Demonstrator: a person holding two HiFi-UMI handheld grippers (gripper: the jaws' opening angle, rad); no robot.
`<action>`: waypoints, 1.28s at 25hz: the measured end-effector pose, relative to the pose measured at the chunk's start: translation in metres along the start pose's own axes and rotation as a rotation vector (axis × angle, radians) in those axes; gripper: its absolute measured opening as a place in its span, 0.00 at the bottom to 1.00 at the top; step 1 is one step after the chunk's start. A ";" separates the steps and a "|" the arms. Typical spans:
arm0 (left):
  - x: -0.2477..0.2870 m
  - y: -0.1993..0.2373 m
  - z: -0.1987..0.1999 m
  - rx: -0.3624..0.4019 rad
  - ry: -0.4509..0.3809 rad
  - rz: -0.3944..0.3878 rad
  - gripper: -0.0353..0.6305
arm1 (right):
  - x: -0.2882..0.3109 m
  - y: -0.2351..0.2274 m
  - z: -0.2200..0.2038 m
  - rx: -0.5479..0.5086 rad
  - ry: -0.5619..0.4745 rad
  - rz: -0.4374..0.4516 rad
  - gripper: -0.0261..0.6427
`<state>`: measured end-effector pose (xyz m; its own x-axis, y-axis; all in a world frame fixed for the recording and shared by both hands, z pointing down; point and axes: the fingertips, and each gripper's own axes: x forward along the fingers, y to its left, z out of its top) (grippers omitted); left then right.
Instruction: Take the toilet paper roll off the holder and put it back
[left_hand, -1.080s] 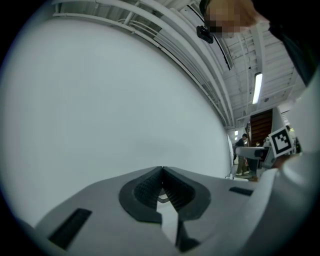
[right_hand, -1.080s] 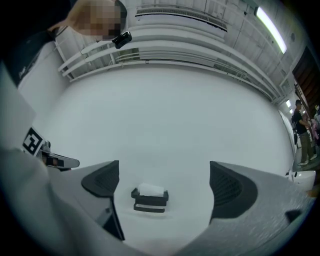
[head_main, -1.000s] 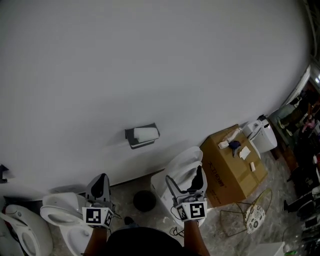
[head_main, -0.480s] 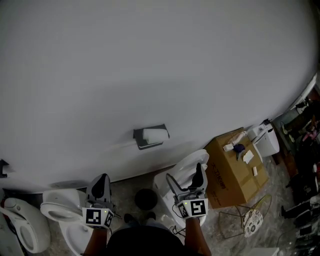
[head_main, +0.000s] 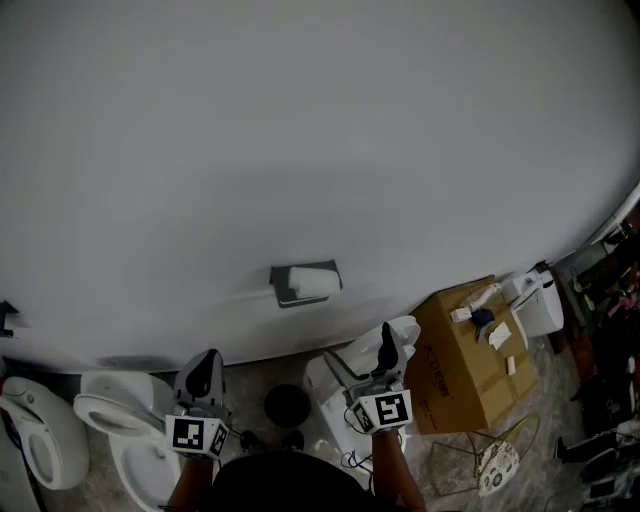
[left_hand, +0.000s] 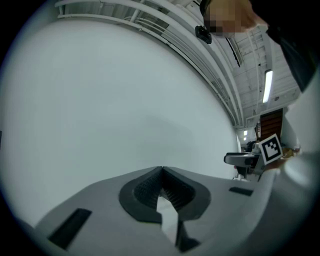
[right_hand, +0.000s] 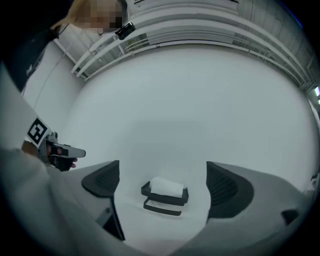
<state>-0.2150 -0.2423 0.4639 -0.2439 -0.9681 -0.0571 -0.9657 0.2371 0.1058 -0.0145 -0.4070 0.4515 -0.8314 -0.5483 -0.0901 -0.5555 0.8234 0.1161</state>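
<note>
While both grippers are hanging low by the person's body, the left gripper (left_hand: 161, 174) is showing its jaws pressed together on nothing. The right gripper (right_hand: 162, 176) is holding its jaws spread wide and empty. These jaws are framing the toilet paper roll (right_hand: 167, 187), which is sitting in the holder (right_hand: 164, 200) on the wall (head_main: 300, 150), well ahead. The reach seems to be only starting. Next, the right gripper is probably needing to advance, straddle the roll and lift it over the holder's front lip. Toilets (head_main: 125, 425) are crowding the floor below, while bare wall is leaving open room around the holder.
</note>
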 end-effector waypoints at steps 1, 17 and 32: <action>0.001 0.000 0.000 -0.001 0.000 0.002 0.06 | 0.003 0.000 -0.002 -0.001 0.005 0.014 0.85; 0.005 0.024 -0.002 0.010 -0.002 0.104 0.06 | 0.073 -0.004 -0.038 -0.075 0.081 0.181 0.85; 0.004 0.025 -0.004 0.013 -0.003 0.135 0.06 | 0.121 -0.009 -0.074 -0.120 0.167 0.270 0.80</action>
<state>-0.2399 -0.2401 0.4704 -0.3722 -0.9270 -0.0466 -0.9251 0.3664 0.0998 -0.1110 -0.4922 0.5126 -0.9333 -0.3377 0.1222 -0.3044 0.9244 0.2300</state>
